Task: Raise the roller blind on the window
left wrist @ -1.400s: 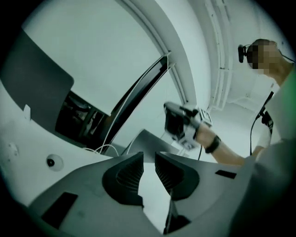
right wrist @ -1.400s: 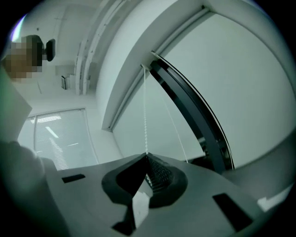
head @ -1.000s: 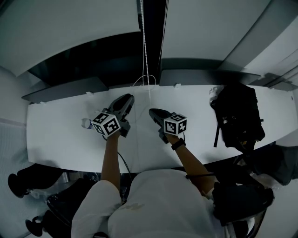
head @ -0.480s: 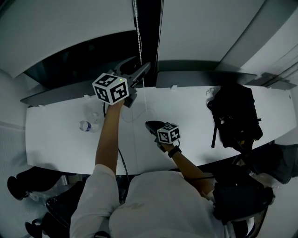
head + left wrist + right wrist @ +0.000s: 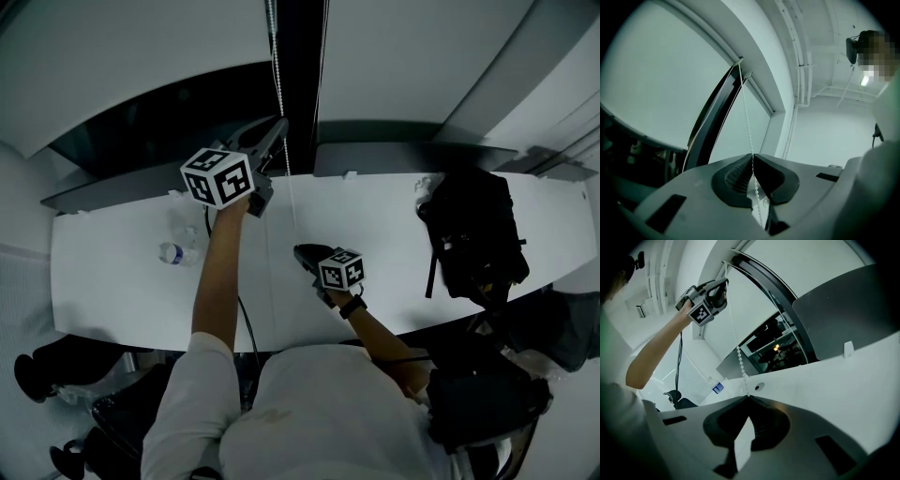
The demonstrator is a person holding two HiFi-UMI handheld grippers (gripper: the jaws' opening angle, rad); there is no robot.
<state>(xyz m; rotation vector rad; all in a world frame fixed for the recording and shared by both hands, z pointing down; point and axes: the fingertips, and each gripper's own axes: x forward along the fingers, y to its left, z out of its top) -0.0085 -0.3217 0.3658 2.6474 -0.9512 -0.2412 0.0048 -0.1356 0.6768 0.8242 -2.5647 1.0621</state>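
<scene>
Item, the cord [image 5: 276, 66]: a beaded strand hanging beside the dark window post [image 5: 305, 56], between two pale panels of roller blind [image 5: 141, 56]. I cannot tell which panel it drives. The blind hangs most of the way down, with a band of dark glass [image 5: 159, 127] showing under its lower edge, so I judge that most of the raising is yet to be done. Item, my left claw [image 5: 279, 127]: held high and level. Its jaws have just been closing and now pinch the cord between the ribbed pads; I judge it is placed high to take a fresh length for a downward pull. Item, my right claw [image 5: 299, 250]: low over the bench [image 5: 112, 272] and tipped downward, closed on the same cord at its very tips. This holds the strand straight between the two claws, so it cannot swing while the upper grip is taken. Also present: a water bottle [image 5: 172, 251] on the bench to the left of my arms, a black backpack [image 5: 473, 234] toward the right end, and grey screens [image 5: 131, 185] standing along the bench's far edge. Obstructions: nothing touches the cord, and the bottle and backpack lie well apart from it. The bench sits directly under the cord's run, and I judge it will limit how low either claw can draw before a new grip is needed.
</scene>
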